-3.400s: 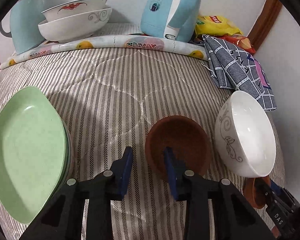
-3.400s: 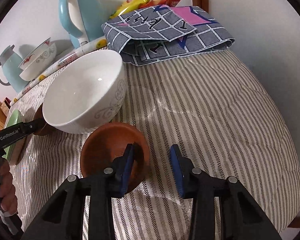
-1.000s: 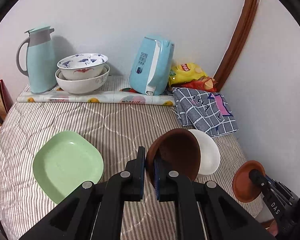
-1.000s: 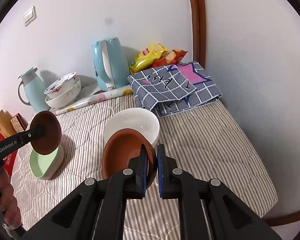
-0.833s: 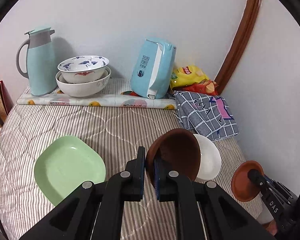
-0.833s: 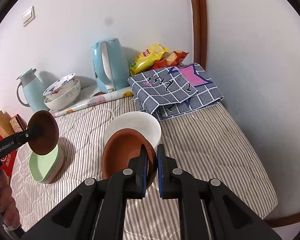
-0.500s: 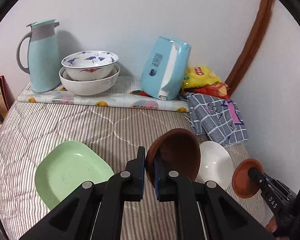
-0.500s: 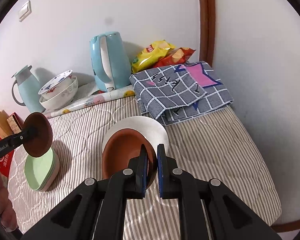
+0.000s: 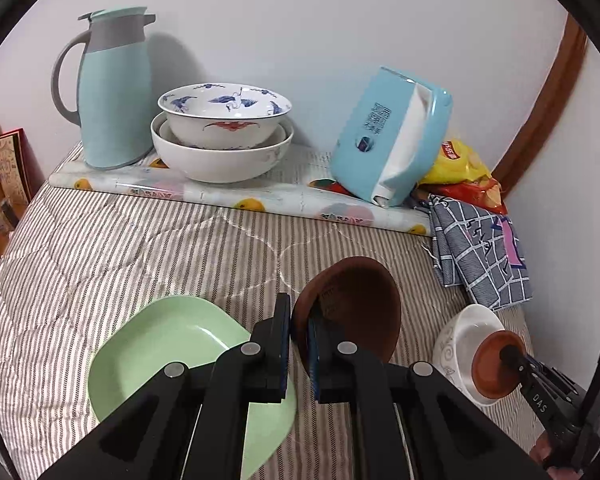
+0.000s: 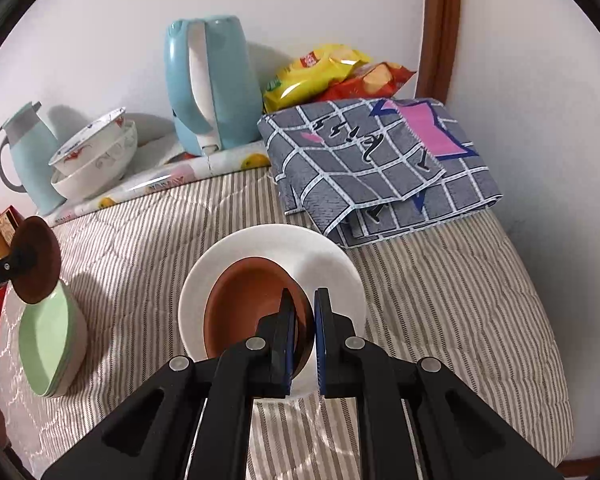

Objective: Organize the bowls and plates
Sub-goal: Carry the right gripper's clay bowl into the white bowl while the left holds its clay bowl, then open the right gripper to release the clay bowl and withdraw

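My left gripper (image 9: 299,322) is shut on the rim of a brown bowl (image 9: 356,304), held tilted above the striped bed beside the green plates (image 9: 160,352). My right gripper (image 10: 301,316) is shut on the rim of a second brown bowl (image 10: 248,304), which hangs over or inside the white bowl (image 10: 324,260); whether they touch cannot be told. In the left wrist view that second brown bowl (image 9: 496,364) shows over the white bowl (image 9: 456,344) at the right. In the right wrist view the left-held brown bowl (image 10: 38,268) hovers above the stacked green plates (image 10: 50,344).
Two nested patterned bowls (image 9: 224,128) stand at the back beside a teal jug (image 9: 112,92). A blue kettle (image 9: 392,136), snack bags (image 10: 332,72) and a folded checked cloth (image 10: 380,160) fill the back right. Boxes (image 9: 4,176) stand off the bed's left edge.
Both grippers, each still shut on its brown bowl, have moved forward and lower. The right-held brown bowl now sits over the white bowl's middle, and the left-held one is closer to the green plates.
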Motion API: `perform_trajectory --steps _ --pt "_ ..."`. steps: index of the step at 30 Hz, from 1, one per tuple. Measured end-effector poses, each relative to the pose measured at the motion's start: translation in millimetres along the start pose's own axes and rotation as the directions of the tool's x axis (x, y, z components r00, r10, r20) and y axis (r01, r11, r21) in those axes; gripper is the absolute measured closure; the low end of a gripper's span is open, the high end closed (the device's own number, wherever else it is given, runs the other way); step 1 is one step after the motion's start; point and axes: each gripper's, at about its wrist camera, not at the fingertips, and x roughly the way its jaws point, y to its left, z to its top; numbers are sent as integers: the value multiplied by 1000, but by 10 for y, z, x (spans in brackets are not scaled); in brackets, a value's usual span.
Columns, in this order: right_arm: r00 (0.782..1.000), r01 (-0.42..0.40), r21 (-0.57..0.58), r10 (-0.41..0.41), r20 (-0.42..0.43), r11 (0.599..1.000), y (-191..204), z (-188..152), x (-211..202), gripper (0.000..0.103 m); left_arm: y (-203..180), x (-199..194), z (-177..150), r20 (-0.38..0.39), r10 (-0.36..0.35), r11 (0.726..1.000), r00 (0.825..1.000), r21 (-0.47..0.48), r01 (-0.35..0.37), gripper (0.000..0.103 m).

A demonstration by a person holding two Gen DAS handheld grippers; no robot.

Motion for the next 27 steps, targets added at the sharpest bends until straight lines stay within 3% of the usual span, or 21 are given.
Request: perform_trajectory --steps 27 --pt "995 -13 4 14 -101 1000 1 73 449 94 -65 295 14 -34 -6 1000 999 24 6 95"
